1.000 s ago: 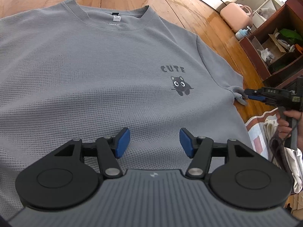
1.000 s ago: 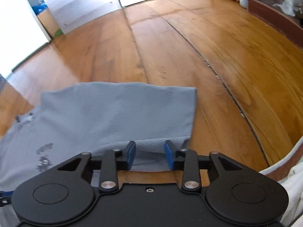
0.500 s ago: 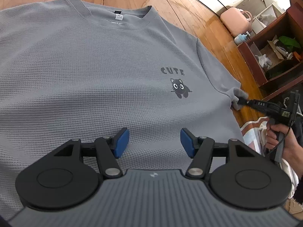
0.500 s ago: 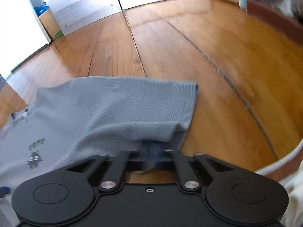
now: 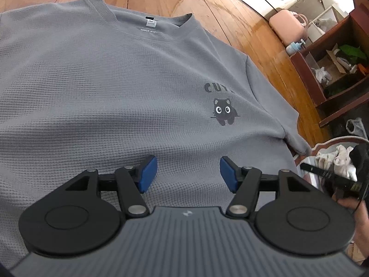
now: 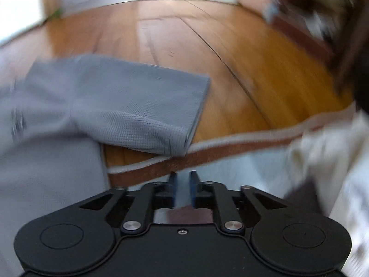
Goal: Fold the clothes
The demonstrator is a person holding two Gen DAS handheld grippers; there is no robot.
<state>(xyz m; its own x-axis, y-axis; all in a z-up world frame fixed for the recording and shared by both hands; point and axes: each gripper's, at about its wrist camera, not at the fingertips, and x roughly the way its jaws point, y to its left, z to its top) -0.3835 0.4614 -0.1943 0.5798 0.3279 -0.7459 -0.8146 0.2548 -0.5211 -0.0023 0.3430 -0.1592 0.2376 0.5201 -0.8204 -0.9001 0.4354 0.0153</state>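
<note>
Since half a second ago the right gripper (image 6: 183, 190) has let go of the short sleeve (image 6: 147, 113) and pulled back over a brown-edged pale rug (image 6: 207, 154); its blue pads now stand slightly apart with nothing between them. That view is smeared by motion, so finer detail is unclear. The sleeve lies flat on the glossy wooden plank floor (image 6: 242, 73), its cuff corner just reaching the rug's border.

The grey waffle-knit T-shirt (image 5: 103, 87) is spread front-up on the floor, collar away from the camera, with a black cat print (image 5: 224, 112) under dark lettering on the chest. The left gripper (image 5: 188, 174) hovers low over the shirt's lower body, its blue pads wide apart and empty. At the right edge of the left wrist view, the right gripper's black tip shows beside the shirt's side, held by a hand (image 5: 355, 210). A dark red wooden shelf unit (image 5: 332, 76) stands beyond.
</note>
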